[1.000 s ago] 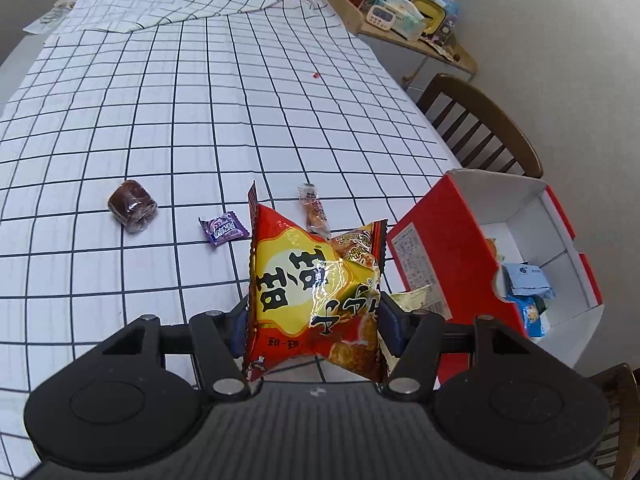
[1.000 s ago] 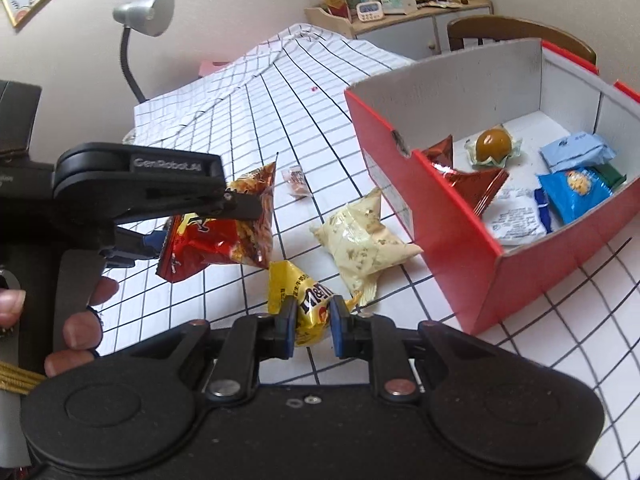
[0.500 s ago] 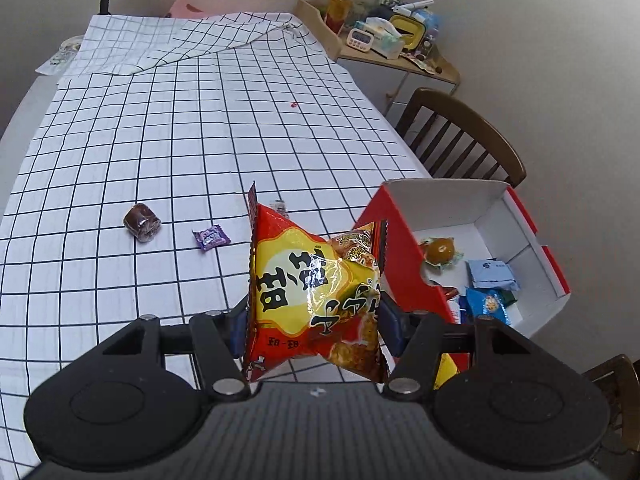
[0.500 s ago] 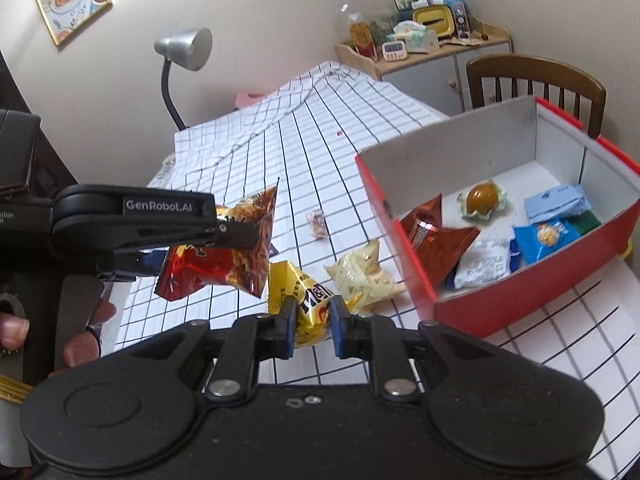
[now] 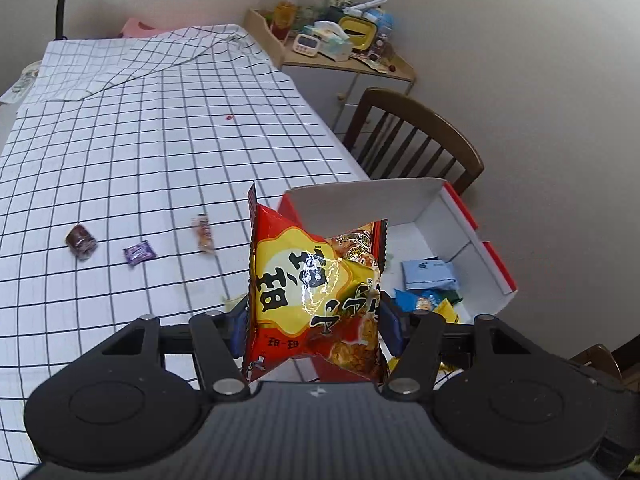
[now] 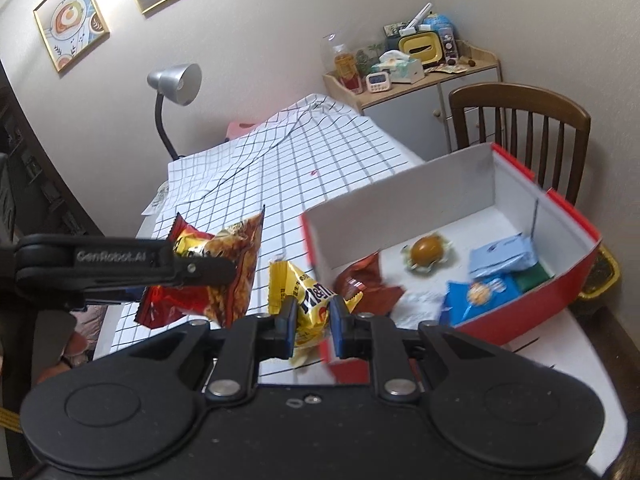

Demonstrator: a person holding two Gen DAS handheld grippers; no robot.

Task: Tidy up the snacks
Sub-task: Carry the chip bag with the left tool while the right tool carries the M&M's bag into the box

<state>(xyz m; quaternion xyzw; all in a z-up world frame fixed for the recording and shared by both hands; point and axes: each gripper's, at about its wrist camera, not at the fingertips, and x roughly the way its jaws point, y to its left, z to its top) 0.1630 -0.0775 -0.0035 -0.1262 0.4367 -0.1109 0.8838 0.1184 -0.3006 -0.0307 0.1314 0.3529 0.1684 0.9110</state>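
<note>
My left gripper (image 5: pixel 314 322) is shut on a red and yellow snack bag (image 5: pixel 316 292), held in the air in front of the red box (image 5: pixel 472 220). The same bag (image 6: pixel 224 268) shows at the left of the right wrist view, with a finger (image 6: pixel 200 272) of the left gripper across it. My right gripper (image 6: pixel 313 322) is shut on a yellow candy packet (image 6: pixel 304 300), lifted just left of the red box (image 6: pixel 532 304). Inside the box lie several wrapped snacks: a brown packet (image 6: pixel 364 288), a round golden one (image 6: pixel 426 250) and blue packets (image 6: pixel 480 292).
On the checked tablecloth (image 5: pixel 120 160) lie a brown roll (image 5: pixel 81 241), a purple candy (image 5: pixel 139 253) and a small wrapped sweet (image 5: pixel 204 232). A wooden chair (image 5: pixel 416 136) stands beyond the box. A cluttered cabinet (image 6: pixel 420 76) and a desk lamp (image 6: pixel 176 84) stand at the far end.
Both grippers have risen with their packets and moved toward the red box, whose inside now shows more fully. The pale packet on the table has gone out of sight beneath them.
</note>
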